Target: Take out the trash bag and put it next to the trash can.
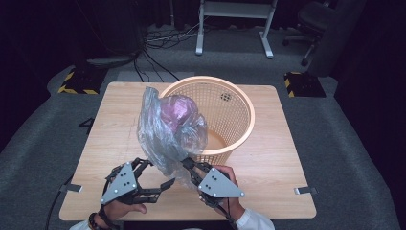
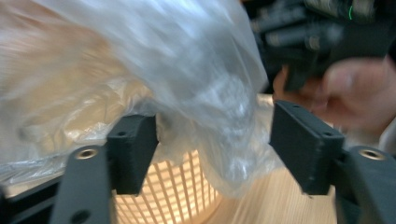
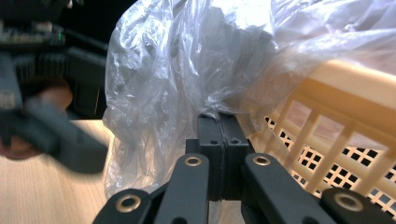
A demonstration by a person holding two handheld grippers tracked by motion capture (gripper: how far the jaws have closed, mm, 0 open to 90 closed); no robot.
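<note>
Nearest me, at the front edge of the table (image 1: 268, 158), my right gripper (image 1: 187, 163) has its jaws pressed flat together on the lower hem of the clear plastic bag (image 1: 165, 134); its own view shows the film pinched between the closed jaws. Just to its left, my left gripper (image 1: 160, 184) stands with its jaws wide apart and nothing between them, though in the left gripper view the bag (image 2: 187, 70) hangs right in front of the gap, blurred.

From my right gripper the bag rises up and away from me, its long axis leaning toward the far side, so the loose upper part billows over the near rim of the orange basket (image 1: 239, 120). Something purple (image 1: 177, 110) shows through the film near the top; I cannot tell what it is.

I judge the next move turns on the left gripper, the free one, which sits just beside the bag's lower left edge and need only close in rightward to take a second hold.
</note>
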